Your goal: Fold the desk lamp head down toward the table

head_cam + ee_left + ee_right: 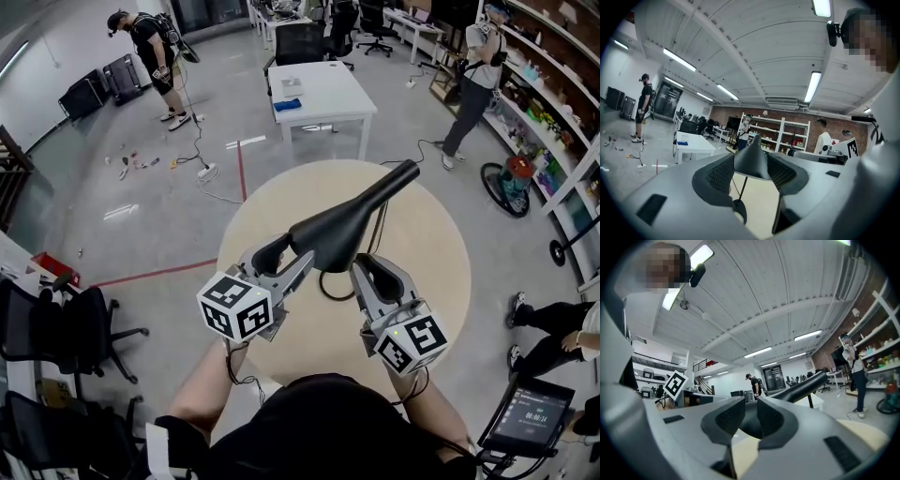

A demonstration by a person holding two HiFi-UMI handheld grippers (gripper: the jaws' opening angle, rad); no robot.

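On my left, the left gripper (284, 260) is clamped on the wide end of the lamp head (352, 214). In the left gripper view both pads press on the dark shell and it fills the gap between them.

Moving to the middle, the lamp head hangs above the round table (441, 281), well clear of the top. Its long axis runs from the broad end, right at my jaws, up and away to the right toward the narrow neck at the far end. Everything turns on that line: the broad end is the near end, and the pivot has to be somewhere out past the neck. A thin stem (740, 186) drops below the shell toward the tabletop.

On the right now, the right gripper (375, 274) sits just under the lamp head's near edge. Its jaws are drawn close with the dark shell in the narrow slot, so I judge it's gripping there too. Both claws are at the same end, with the left a touch nearer the tip. I reckon the push goes straight down at this near end.
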